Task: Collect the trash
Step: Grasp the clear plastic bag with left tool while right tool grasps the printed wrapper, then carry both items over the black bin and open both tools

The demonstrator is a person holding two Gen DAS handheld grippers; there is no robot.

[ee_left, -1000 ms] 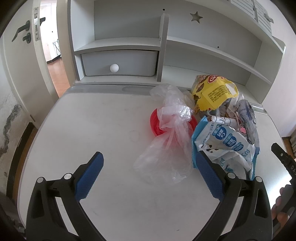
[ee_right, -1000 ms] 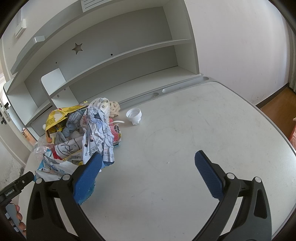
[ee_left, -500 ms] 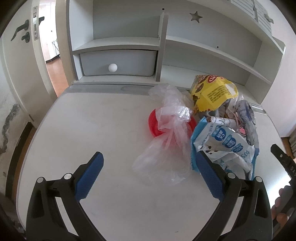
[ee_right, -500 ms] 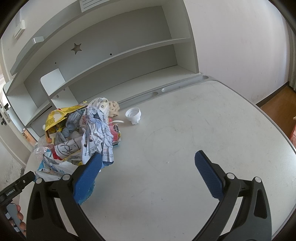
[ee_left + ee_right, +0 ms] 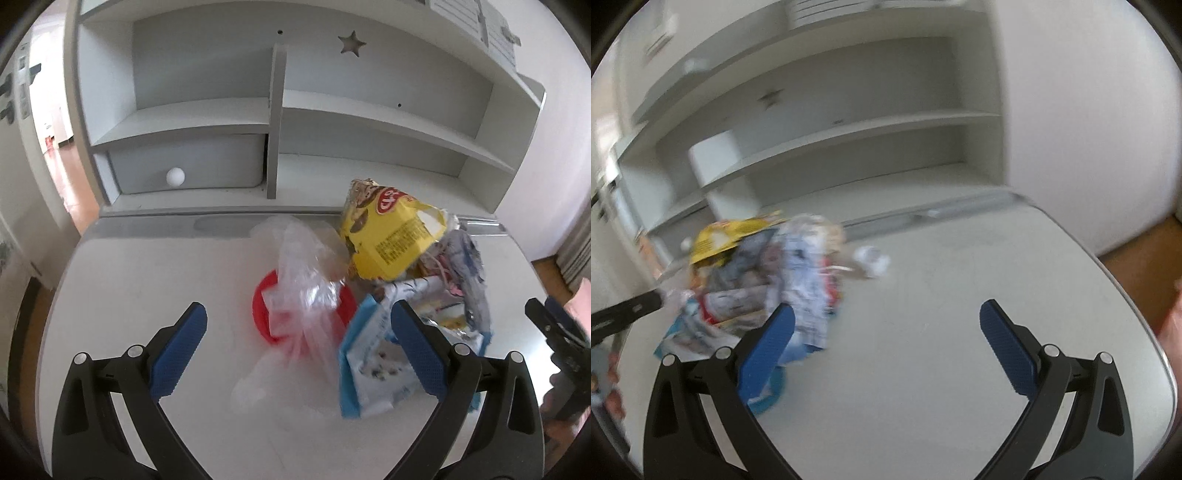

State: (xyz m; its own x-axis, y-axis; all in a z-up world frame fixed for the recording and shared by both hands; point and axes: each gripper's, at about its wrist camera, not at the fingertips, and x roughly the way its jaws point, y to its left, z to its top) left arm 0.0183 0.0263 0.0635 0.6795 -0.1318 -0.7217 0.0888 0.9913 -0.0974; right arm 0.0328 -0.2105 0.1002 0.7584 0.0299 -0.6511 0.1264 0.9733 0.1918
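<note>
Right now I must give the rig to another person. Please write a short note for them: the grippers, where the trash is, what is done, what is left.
Left gripper: open, holds nothing, just short of the clear plastic bag.
Right gripper: open, holds nothing; its view is blurred.
Trash: one pile on the white desk. The clear bag lies over a red lid; beside them the yellow snack bag, the blue-and-white wrapper and crumpled printed wrappers. A small white piece lies apart, behind the pile.
Done: nothing is picked up yet.
Left: collect all of it. No bin is in view.
</note>
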